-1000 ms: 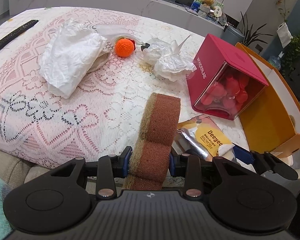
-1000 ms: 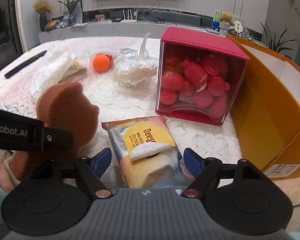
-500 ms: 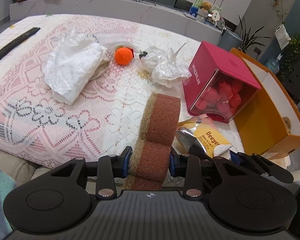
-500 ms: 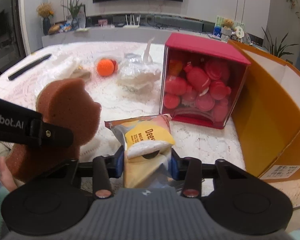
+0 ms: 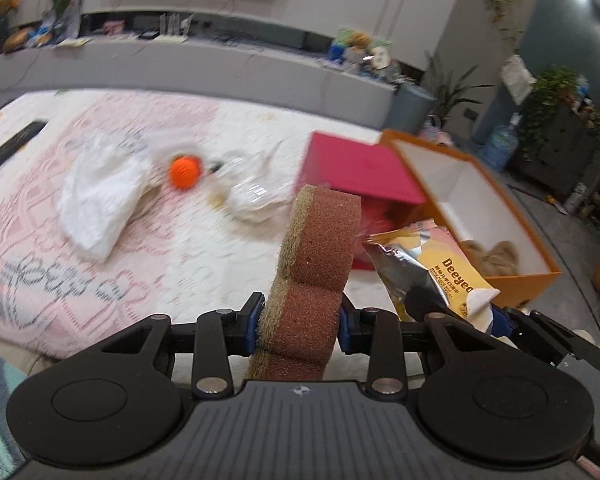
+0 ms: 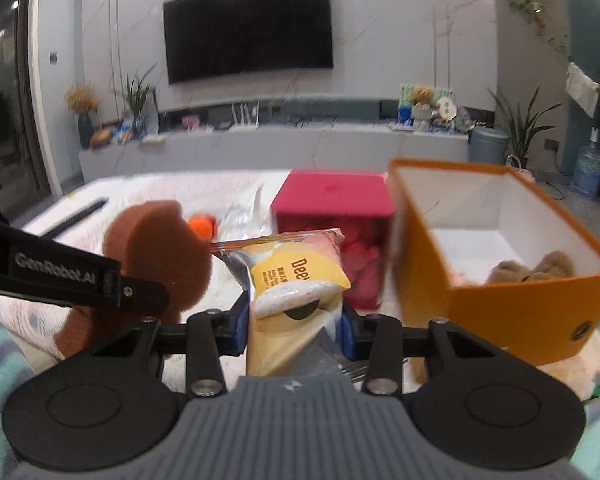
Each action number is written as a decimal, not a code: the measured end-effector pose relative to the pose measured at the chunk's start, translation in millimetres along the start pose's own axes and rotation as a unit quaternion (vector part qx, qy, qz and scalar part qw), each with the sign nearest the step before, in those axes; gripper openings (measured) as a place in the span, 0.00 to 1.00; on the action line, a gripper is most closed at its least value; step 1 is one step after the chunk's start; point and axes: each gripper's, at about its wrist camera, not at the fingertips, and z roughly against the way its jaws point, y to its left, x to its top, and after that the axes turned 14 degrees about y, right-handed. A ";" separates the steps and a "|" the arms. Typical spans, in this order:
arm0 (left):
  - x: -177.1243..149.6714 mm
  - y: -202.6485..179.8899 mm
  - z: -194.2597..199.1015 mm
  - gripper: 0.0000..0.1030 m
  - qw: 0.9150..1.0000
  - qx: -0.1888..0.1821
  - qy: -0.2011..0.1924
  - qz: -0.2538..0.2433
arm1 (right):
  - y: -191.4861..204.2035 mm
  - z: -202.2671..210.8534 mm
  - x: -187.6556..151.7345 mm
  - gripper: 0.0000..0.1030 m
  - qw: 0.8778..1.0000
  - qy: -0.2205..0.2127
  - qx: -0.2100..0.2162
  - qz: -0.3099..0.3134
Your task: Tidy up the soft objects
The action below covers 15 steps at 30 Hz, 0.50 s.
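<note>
Partly blurred, the far tablecloth, white cloth and orange ball lack detail; the red box is half hidden. Left gripper clamps the brown sponge, standing upright between its pads. Right gripper, its jaws having just closed, pinches the yellow snack packet, left of the orange box, where a tan plush lies.
</note>
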 end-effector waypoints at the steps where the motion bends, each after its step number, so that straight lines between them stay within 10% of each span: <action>1: 2.1 -6.3 3.0 0.39 1.000 -0.005 -0.003 -0.007 | -3.3 8.1 0.9 0.41 1.000 -0.007 -0.002 -0.002; 15: 63.6 -111.7 -1.9 0.39 0.991 -0.081 0.000 -0.108 | -113.3 77.9 42.3 0.41 0.996 -0.052 -0.056 -0.055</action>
